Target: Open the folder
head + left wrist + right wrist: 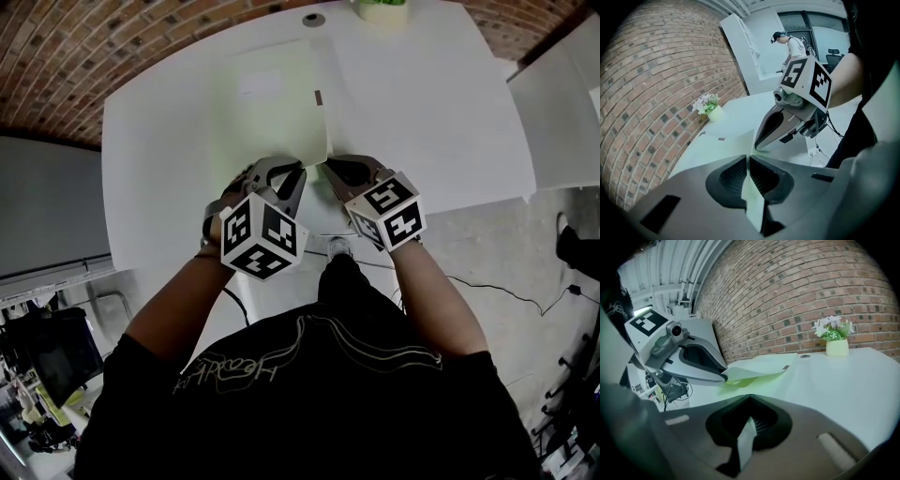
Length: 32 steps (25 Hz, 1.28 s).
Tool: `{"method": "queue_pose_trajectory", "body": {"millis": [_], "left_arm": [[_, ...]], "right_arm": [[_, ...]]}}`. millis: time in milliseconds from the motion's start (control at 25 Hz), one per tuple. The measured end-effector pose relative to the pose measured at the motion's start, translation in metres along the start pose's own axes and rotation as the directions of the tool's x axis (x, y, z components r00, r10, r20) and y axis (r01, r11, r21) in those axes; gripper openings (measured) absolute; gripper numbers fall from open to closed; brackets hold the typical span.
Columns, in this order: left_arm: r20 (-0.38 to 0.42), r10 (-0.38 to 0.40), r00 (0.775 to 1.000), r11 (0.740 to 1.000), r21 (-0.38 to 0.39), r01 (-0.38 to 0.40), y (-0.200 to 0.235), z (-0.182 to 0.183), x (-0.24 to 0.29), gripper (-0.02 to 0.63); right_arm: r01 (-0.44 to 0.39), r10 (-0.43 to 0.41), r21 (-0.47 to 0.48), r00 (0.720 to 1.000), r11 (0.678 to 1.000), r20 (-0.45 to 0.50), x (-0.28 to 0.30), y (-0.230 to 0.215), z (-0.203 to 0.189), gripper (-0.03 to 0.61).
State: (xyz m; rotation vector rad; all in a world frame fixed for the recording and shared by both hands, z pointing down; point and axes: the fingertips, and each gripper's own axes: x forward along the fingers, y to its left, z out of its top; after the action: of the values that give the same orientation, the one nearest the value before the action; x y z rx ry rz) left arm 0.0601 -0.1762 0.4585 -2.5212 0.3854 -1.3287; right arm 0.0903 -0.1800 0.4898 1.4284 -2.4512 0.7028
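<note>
Lying on the white table (441, 112) in the upper middle of the head view, the pale green folder (277, 103) runs lengthwise from the grippers at frame centre up toward the far table edge, where a small pot of flowers (382, 9) stands. Its near short edge points down the frame, at the person. The left gripper (298, 173) has its jaws closed on a thin sheet at the folder's near right corner. In the right gripper view, that corner of the top cover is raised off the greener layer beneath. The right gripper (330, 167), just beside the left, also has its jaws pressed together on a thin pale sheet at the same corner. A brick wall (112, 37) stands beyond the table.
</note>
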Motion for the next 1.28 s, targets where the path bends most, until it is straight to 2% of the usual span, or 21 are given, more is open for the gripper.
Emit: {"method": "queue_pose_trajectory", "body": {"millis": [600, 800, 1280], "left_arm": [[-0.015, 0.0, 1.0, 0.999, -0.051, -0.001, 0.0052, 0.0011, -0.0057, 0.015], [-0.026, 0.003, 1.0, 0.999, -0.047, -0.004, 0.0053, 0.0006, -0.0065, 0.015], [-0.032, 0.003, 0.999, 0.997, -0.081, -0.006, 0.0077, 0.0028, -0.0087, 0.012]], "right_arm": [[-0.012, 0.011, -0.019, 0.999, 1.0, -0.047, 0.0005, 0.0011, -0.0041, 0.0], [-0.017, 0.018, 0.018, 0.998, 1.0, -0.066, 0.0012, 0.0003, -0.0055, 0.002], [-0.015, 0.016, 0.02, 0.997, 1.0, -0.081, 0.0, -0.0011, -0.0073, 0.002]]}}
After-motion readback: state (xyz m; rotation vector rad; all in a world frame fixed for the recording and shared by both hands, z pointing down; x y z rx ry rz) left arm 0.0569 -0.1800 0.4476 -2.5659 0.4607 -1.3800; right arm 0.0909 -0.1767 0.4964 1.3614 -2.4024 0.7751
